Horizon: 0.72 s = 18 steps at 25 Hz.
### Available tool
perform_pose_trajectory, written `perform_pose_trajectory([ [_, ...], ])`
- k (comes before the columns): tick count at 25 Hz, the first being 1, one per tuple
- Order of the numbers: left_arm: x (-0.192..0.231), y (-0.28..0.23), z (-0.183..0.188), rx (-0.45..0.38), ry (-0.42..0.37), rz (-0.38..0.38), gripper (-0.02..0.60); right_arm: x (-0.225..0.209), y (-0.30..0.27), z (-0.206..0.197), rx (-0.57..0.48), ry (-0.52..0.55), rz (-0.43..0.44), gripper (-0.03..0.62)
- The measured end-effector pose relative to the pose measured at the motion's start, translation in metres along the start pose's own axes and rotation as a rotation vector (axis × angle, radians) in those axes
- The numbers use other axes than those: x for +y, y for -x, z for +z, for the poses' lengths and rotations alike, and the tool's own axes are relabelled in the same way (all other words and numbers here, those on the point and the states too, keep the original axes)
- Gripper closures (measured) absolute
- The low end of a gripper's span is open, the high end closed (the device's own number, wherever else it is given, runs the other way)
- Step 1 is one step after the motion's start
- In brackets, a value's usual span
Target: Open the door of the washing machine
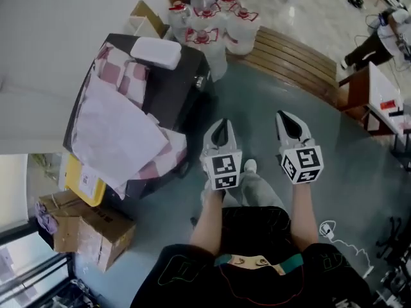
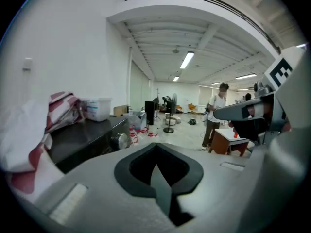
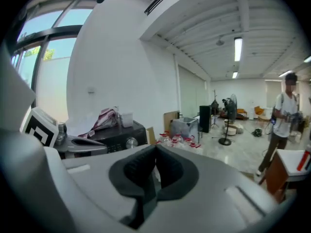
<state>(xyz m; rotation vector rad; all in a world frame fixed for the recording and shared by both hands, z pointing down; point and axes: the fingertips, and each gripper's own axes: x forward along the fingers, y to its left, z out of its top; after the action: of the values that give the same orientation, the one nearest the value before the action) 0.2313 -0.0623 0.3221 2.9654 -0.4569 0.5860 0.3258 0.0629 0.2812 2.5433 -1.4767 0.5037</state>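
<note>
The dark washing machine [image 1: 168, 90] stands at the upper left of the head view, its top covered by checked and white cloths [image 1: 115, 127] and a white box [image 1: 156, 51]. Its front faces right, with a round knob [image 1: 200, 81]; the door itself is not visible from above. My left gripper [image 1: 221, 123] and right gripper [image 1: 285, 116] hover side by side to the right of the machine, apart from it, both shut and empty. The left gripper view shows the shut jaws [image 2: 156, 150] with the machine [image 2: 90, 141] and knob [image 2: 120, 141] to the left. In the right gripper view the shut jaws [image 3: 155, 152] point past the machine [image 3: 114, 136].
Several large water bottles [image 1: 212, 18] stand behind the machine. Cardboard boxes [image 1: 90, 226] sit at the lower left. A wooden platform [image 1: 292, 59] and a small table [image 1: 379, 101] lie to the right. A person [image 3: 282, 123] stands far off.
</note>
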Motion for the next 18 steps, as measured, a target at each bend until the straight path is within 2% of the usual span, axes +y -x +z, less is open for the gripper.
perform_pose_trajectory([
  [3,0.027,0.013,-0.022,0.028,0.071,0.128,0.571,0.018,-0.036,-0.007,0.018,0.013,0.127,0.591],
  [9,0.075,0.076,-0.108,0.154,0.25,0.419,0.571,0.111,-0.081,-0.044,0.117,0.092,0.453,0.591],
  [12,0.098,0.105,-0.139,0.175,0.321,0.543,0.571,0.147,-0.094,-0.053,0.141,0.147,0.557,0.591],
  [18,0.116,0.163,-0.218,0.267,0.446,0.725,0.571,0.209,-0.101,-0.095,0.251,0.326,0.754,0.591],
])
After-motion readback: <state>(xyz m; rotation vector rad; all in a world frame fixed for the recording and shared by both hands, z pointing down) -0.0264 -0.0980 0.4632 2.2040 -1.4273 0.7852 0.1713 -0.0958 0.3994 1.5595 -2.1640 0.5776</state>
